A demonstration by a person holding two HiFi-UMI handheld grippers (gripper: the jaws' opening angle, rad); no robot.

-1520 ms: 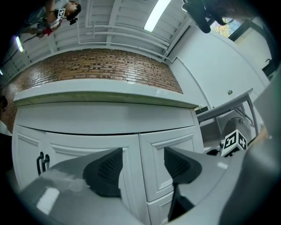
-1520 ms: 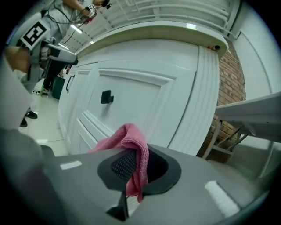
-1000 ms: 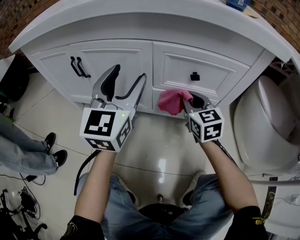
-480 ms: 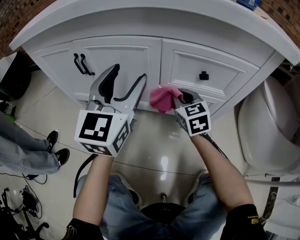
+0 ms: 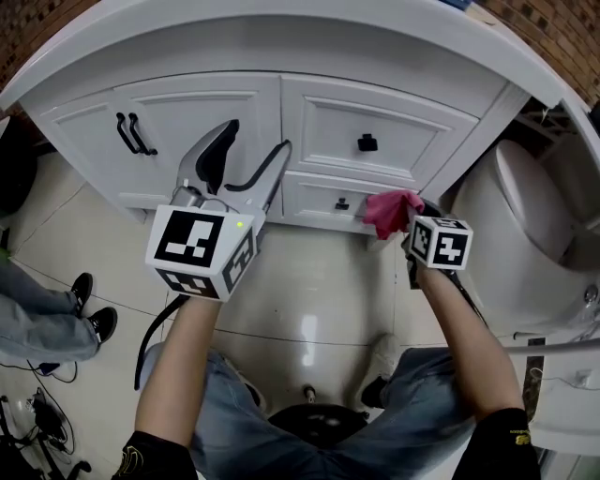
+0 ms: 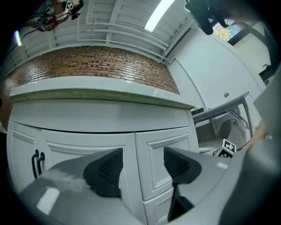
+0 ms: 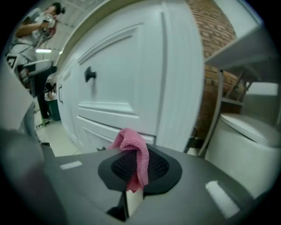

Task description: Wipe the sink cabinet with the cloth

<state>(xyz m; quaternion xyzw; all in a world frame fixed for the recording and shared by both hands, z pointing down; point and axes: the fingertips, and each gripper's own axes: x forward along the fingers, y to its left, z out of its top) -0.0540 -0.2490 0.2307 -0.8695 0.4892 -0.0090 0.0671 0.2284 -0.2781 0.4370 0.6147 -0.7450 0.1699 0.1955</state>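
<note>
Cloth (image 5: pixel 389 211) clamped in right gripper (image 5: pixel 411 217), at lower right of sink cabinet (image 5: pixel 197 103); left gripper (image 5: pixel 255 141) agape, empty. Mid-wipe, seemingly. Next: sweeping leftward, pressing firmly.

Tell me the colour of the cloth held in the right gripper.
Pink. The cloth shows best in the right gripper view, clamped between the jaws.

A bathroom corner sitting inside a bigger work hall, white sink cabinet (image 5: pixel 309 141) standing against a brick wall (image 6: pixel 92 66), toilet (image 5: pixel 525 234) sitting at its right, glossy tiled floor (image 5: pixel 319 281) reflecting light, strip light (image 6: pixel 160 13) glowing on an open ceiling, cables (image 5: pixel 37 412) lying near left.
</note>
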